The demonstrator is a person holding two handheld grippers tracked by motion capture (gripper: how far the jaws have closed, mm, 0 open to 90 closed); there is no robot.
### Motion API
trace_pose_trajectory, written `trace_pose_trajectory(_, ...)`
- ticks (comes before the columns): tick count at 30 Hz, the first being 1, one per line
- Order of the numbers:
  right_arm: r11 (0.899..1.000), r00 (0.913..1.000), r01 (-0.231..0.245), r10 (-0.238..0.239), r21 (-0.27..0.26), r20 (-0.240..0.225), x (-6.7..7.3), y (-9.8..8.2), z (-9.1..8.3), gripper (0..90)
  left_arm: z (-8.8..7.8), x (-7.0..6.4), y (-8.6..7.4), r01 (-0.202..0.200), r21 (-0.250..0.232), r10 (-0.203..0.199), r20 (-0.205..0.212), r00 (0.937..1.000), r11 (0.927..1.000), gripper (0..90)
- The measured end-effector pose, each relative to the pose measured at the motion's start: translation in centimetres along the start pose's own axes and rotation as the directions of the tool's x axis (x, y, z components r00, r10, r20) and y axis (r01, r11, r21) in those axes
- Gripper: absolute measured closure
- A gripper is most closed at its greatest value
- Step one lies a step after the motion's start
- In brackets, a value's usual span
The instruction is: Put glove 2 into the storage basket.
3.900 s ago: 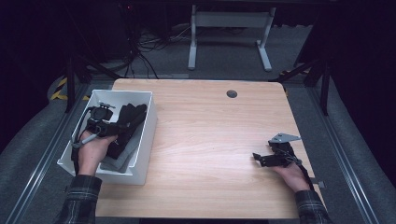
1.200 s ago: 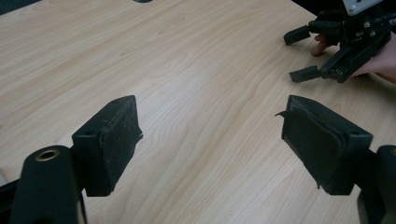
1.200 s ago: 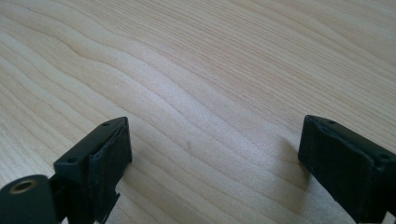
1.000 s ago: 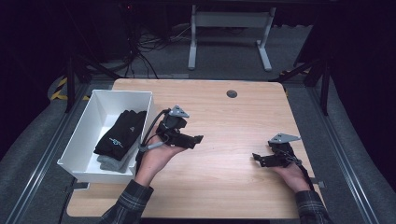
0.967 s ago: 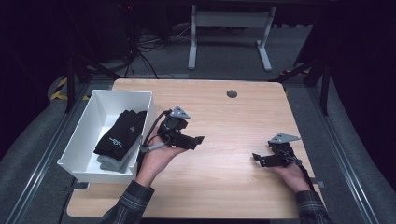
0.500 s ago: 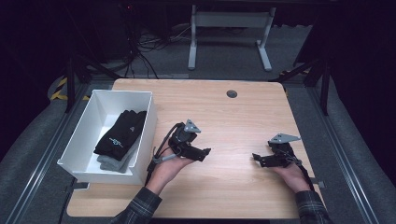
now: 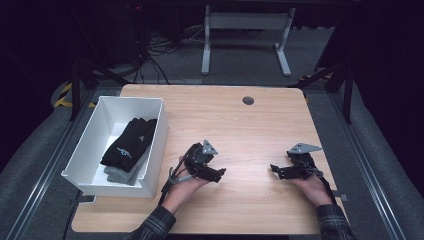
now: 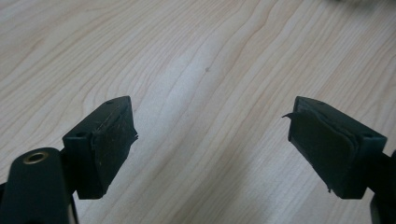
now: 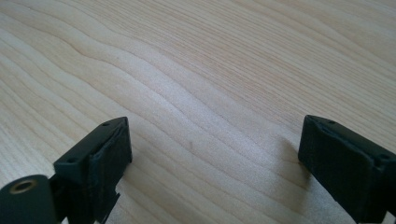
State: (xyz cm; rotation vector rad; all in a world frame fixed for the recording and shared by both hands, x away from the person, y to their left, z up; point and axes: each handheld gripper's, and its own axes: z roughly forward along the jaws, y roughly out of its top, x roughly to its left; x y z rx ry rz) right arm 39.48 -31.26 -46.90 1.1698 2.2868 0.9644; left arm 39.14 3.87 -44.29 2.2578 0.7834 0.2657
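Gloves (image 7: 129, 145), black, lie in a white bin (image 7: 89, 134) on the wooden bench (image 7: 250, 130). Left gripper (image 7: 218, 173) and right gripper (image 7: 274, 170) rest nearby, fingers released, grasping nothing.

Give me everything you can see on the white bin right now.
The white bin is a rectangular, open-topped container that looks like plastic, sitting at the left edge of the wooden table. Inside lie folded dark gloves with a small light logo, on top of something grey. Neither claw touches it; the left claw rests just right of it.
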Motion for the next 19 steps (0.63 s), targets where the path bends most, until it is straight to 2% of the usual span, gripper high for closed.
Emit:
trace_pose_trajectory(9,1.000,1.0000,0.000,0.000,0.000,-0.002,0.0,0.0,0.0,9.8,1.8,-0.4,-1.6,-0.017,0.041,0.019,-0.032,0.9993,0.9990,15.4)
trace_pose_trajectory(10,1.000,1.0000,0.001,-0.001,0.000,-0.002,0.0,0.0,0.0,9.8,1.9,-0.4,-1.7,-0.029,0.042,0.030,-0.033,0.9990,0.9987,15.3)
trace_pose_trajectory(15,1.000,1.0000,0.001,-0.001,-0.001,-0.004,0.1,0.0,0.0,9.8,2.2,-0.3,-2.4,-0.024,-0.010,0.024,-0.010,0.9997,0.9997,8.7)
trace_pose_trajectory(19,1.000,1.0000,0.002,-0.002,-0.001,-0.004,0.1,0.0,0.0,9.8,2.2,-0.3,-2.4,-0.026,-0.009,0.026,-0.005,0.9997,0.9996,7.3)
